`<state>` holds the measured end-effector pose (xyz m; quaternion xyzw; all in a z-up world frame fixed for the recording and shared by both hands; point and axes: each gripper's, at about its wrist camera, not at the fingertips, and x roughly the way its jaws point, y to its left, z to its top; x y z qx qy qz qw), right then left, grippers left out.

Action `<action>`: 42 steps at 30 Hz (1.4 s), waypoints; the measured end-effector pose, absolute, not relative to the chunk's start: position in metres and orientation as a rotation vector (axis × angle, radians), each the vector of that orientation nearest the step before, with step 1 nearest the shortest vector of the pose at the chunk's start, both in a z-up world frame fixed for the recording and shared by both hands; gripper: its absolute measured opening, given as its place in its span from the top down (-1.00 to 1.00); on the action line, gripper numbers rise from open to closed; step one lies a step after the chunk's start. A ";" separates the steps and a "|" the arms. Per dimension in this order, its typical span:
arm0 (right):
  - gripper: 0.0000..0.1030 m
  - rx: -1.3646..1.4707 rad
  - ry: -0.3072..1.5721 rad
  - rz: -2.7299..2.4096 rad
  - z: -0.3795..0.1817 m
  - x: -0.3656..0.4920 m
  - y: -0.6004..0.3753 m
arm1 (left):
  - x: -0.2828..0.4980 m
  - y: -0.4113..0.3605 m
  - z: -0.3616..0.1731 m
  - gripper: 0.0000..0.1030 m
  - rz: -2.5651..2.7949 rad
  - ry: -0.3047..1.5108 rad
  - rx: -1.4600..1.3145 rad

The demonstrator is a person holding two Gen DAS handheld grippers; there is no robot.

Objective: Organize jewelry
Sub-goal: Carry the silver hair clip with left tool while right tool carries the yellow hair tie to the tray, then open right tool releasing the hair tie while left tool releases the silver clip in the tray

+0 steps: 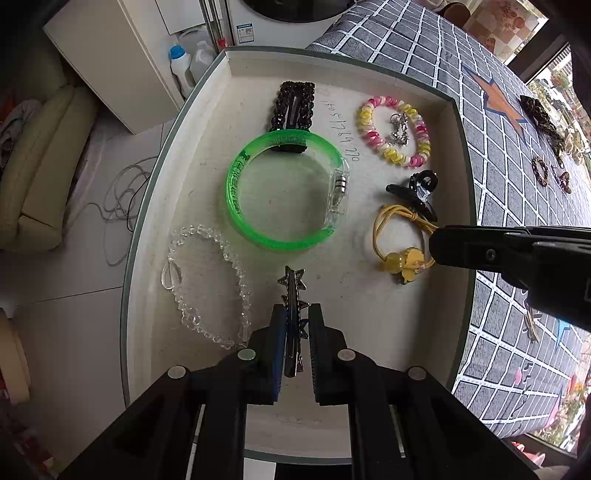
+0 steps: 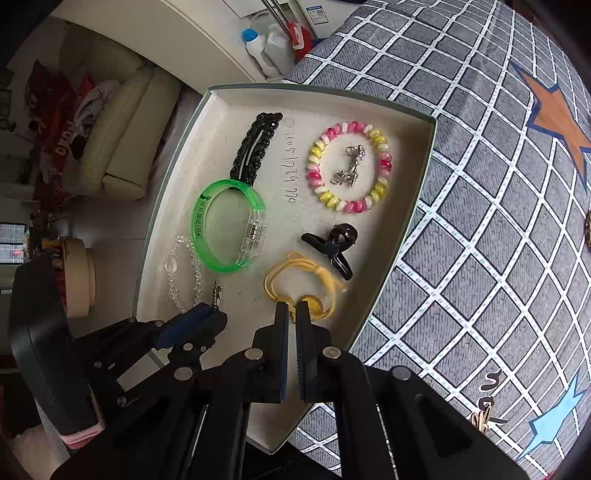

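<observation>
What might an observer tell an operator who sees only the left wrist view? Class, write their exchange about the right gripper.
Operator: Are the right gripper's jaws open?
Observer: No. The right gripper is shut, apparently pinching the yellow hair tie.
Operator: What is behind my left gripper?
Observer: A pink cuff shows behind the left gripper.

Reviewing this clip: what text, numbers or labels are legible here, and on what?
Tray floor: handwritten line, mostly digits, upside down to the cameras; not reliably readable.
Green bangle: dark print, too small to read.
Appliance sticker: too blurred to read.
Nothing can be quoted with confidence.
</observation>
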<state>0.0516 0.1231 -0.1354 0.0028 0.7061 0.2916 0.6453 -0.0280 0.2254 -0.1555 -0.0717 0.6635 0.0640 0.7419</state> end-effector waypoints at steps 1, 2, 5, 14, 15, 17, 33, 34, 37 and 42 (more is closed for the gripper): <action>0.92 0.004 1.612 0.659 -0.139 0.053 0.124 | -0.028 0.225 -0.157 0.64 0.142 1.454 -0.153; 0.92 0.000 1.617 0.656 -0.142 0.054 0.126 | -0.028 0.225 -0.158 0.64 0.148 1.453 -0.147; 0.92 -0.016 1.624 0.643 -0.149 0.058 0.129 | -0.028 0.224 -0.160 0.63 0.152 1.455 -0.138; 0.91 -0.014 1.636 0.635 -0.151 0.066 0.134 | -0.029 0.220 -0.161 0.63 0.156 1.465 -0.099; 0.91 -0.006 1.634 0.637 -0.148 0.067 0.135 | -0.028 0.221 -0.161 0.63 0.158 1.468 -0.099; 0.90 0.007 1.621 0.638 -0.141 0.070 0.132 | -0.025 0.219 -0.161 0.63 0.164 1.473 -0.095; 0.05 0.133 1.536 0.373 -0.107 0.050 -0.019 | -0.025 0.208 -0.145 -0.97 0.132 1.491 -0.033; 0.03 0.142 1.540 0.340 -0.109 0.046 -0.032 | -0.022 0.205 -0.141 -1.00 0.148 1.463 -0.033; -0.02 0.169 1.559 0.250 -0.115 0.032 -0.069 | -0.020 0.198 -0.133 -1.00 0.114 1.458 -0.010; -0.19 0.220 1.597 0.137 -0.123 0.007 -0.106 | -0.017 0.185 -0.119 -1.00 0.072 1.447 0.035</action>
